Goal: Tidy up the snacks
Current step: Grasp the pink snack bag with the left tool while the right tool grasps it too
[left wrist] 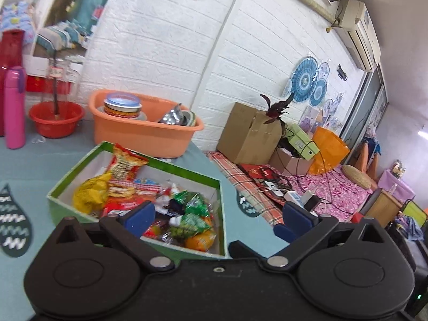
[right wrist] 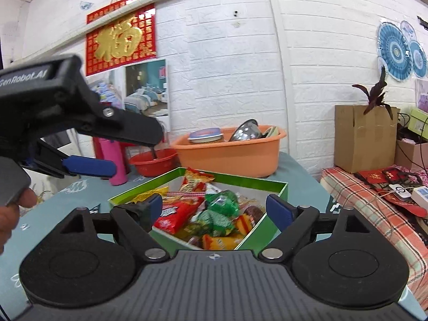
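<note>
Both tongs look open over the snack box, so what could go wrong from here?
1. The green box is heaped; the red packet leaning on its back wall could slip out if bumped.
2. The left tongs hang close beside the right tongs, so they might collide.
3. The box sits near the table corner; a push could slide it toward the edge.

We count one green box (left wrist: 133, 215), lower left of the left wrist frame, its snack packets too jumbled to number. Behind it: one orange tub (left wrist: 144, 131), one red basin (left wrist: 56, 119), one pink bottle (left wrist: 15, 107). Right of centre: one tall cardboard carton (left wrist: 250, 131). Two grippers (right wrist: 214, 211) (right wrist: 88, 167) in the right wrist frame.
</note>
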Demonstrator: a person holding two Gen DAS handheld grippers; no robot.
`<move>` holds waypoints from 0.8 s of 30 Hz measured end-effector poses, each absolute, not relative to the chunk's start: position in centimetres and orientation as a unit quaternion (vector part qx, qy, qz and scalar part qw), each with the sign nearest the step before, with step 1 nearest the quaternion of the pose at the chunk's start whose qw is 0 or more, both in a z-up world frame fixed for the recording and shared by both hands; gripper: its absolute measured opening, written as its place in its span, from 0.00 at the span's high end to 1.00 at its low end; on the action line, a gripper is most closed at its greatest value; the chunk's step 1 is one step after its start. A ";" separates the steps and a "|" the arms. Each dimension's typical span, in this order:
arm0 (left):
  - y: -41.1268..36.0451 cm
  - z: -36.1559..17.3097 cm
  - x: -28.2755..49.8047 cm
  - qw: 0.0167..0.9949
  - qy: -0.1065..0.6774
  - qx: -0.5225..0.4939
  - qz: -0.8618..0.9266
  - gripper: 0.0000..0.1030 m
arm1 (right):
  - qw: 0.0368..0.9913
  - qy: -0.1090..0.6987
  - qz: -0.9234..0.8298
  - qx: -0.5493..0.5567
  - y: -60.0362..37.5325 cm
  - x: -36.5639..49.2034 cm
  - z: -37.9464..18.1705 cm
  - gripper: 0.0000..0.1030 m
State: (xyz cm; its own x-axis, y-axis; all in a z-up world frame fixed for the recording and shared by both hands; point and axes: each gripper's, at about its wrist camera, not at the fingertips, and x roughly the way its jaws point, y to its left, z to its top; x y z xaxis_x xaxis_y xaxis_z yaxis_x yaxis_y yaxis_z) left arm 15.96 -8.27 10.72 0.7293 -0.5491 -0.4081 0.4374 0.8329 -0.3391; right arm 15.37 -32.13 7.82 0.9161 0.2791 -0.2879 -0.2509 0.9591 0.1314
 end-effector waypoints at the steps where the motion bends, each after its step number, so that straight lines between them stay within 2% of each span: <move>1: -7.7 10.6 15.0 0.925 0.252 -0.107 -0.263 0.00 | 0.976 0.156 0.145 0.045 -32.0 14.8 7.8 0.00; 14: 1.2 3.8 7.3 0.922 0.293 -0.187 -0.170 0.00 | 0.924 0.255 0.280 0.052 -26.2 11.2 3.5 0.00; 22: 4.6 1.3 5.5 0.904 0.311 -0.247 -0.156 0.00 | 0.904 0.270 0.332 -0.003 -21.3 10.3 2.4 0.00; 24: 4.9 1.3 5.1 0.907 0.308 -0.242 -0.157 0.00 | 0.903 0.265 0.337 -0.024 -20.2 10.4 2.2 0.10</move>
